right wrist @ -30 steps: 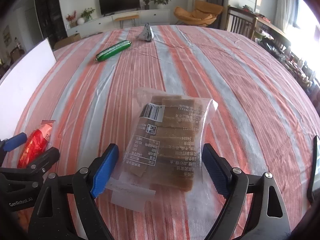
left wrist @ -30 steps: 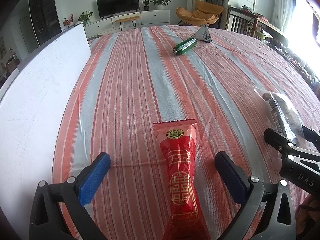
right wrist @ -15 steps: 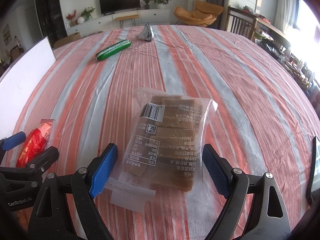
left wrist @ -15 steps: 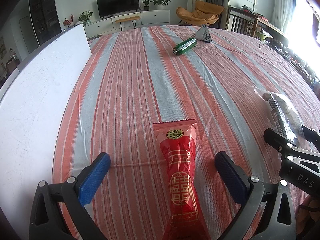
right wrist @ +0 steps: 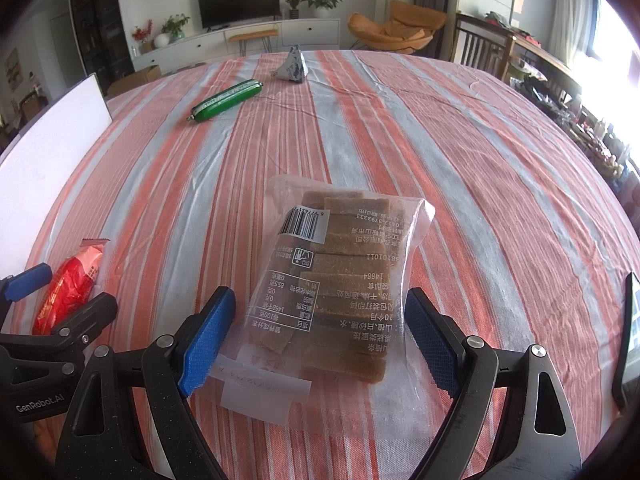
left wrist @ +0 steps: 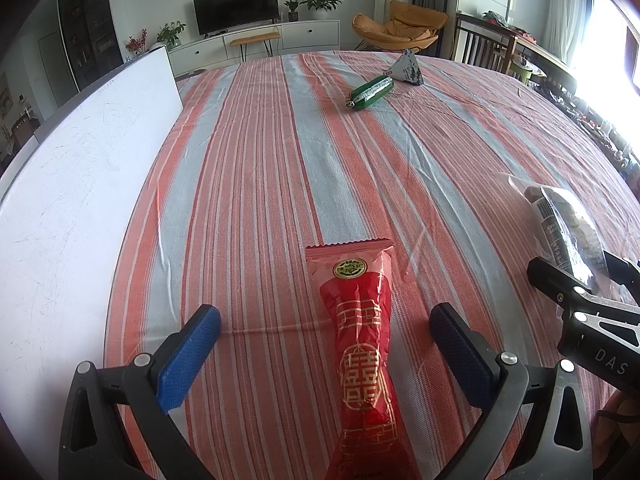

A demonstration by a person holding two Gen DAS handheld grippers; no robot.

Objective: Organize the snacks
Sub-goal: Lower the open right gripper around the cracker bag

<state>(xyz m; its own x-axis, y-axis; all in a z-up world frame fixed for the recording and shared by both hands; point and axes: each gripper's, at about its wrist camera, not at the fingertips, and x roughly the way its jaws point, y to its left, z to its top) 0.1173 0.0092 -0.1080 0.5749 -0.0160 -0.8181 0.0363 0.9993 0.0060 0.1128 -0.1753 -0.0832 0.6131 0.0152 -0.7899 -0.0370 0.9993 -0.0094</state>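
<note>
A: Well, we see the left gripper (left wrist: 325, 334) low in the left wrist view, its blue pads spread wide apart; the red snack packet (left wrist: 362, 344) lies lengthwise between them on the striped tablecloth (left wrist: 260, 184), touching neither pad.

B: And our right gripper (right wrist: 316, 330) stands just as wide in the right wrist view; the clear bag of brown bars (right wrist: 340, 276) sits at centre frame, its lower end between the pads, nothing clamped.

A: At the upper middle of the left wrist view we find the green sausage stick (left wrist: 370, 93); just beside it, further up and right, the grey triangular packet (left wrist: 408, 67); whether they touch we cannot tell.

B: From our side they appear at the upper left and upper centre, slightly apart; the white board (right wrist: 44, 152) fills the left edge.

A: It takes the whole left of ours too; the two grippers sit near each other, side by side.
</note>
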